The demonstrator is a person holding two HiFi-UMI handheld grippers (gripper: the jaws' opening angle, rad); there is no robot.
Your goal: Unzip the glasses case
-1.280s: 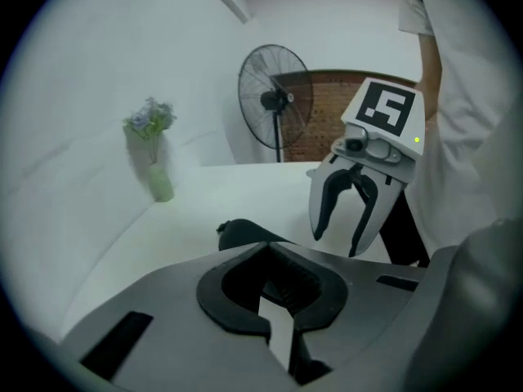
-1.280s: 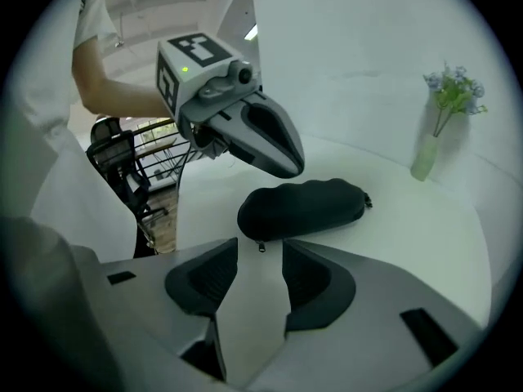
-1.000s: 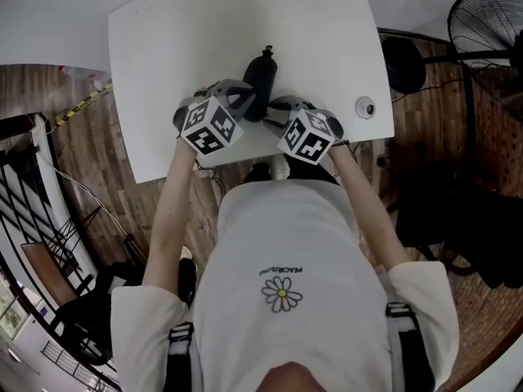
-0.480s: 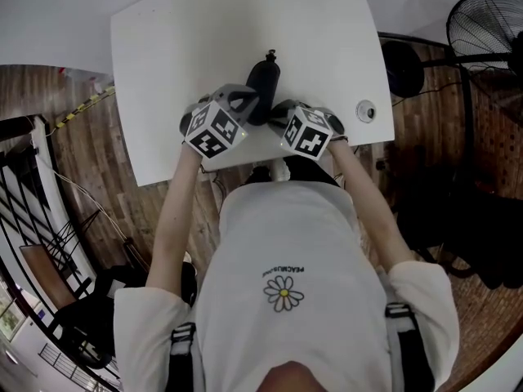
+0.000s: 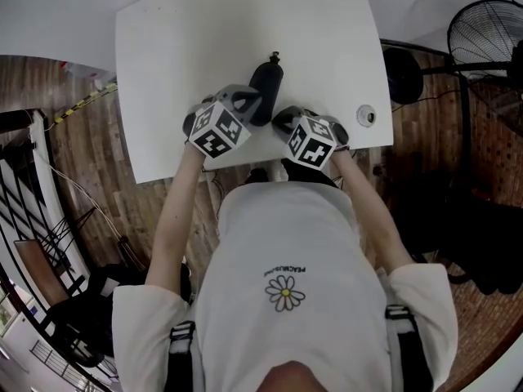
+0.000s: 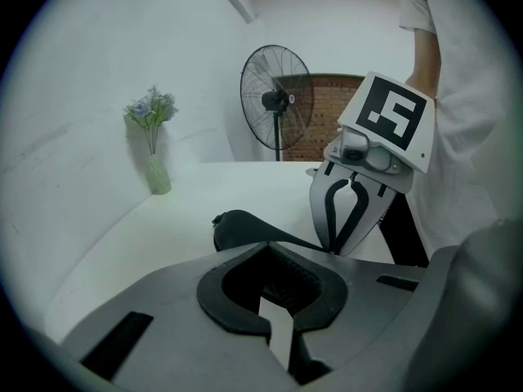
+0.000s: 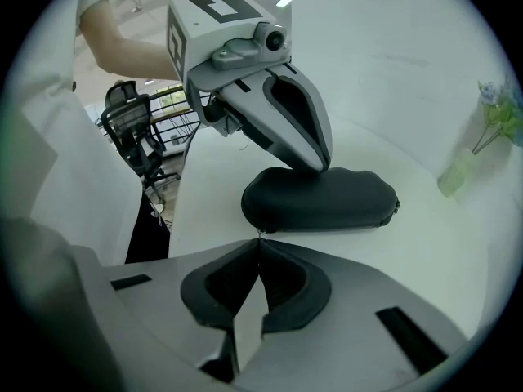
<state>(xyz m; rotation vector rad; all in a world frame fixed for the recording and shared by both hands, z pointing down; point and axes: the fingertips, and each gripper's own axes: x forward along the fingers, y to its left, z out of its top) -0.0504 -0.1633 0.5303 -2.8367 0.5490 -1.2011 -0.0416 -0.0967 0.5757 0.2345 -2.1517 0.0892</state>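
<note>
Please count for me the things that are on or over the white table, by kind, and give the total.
Glasses case: 1
Vase with flowers: 1
Small round object: 1
Grippers: 2, the left gripper and the right gripper, whose jaws look shut on the case's zipper pull
Total: 5

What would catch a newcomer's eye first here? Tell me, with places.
A black glasses case lies on the white table, towards the person's edge. The left tongs are shut and press down on its top. The right tongs are shut at its near end on what looks like the zipper pull. A fan stands beyond the table's right side.
</note>
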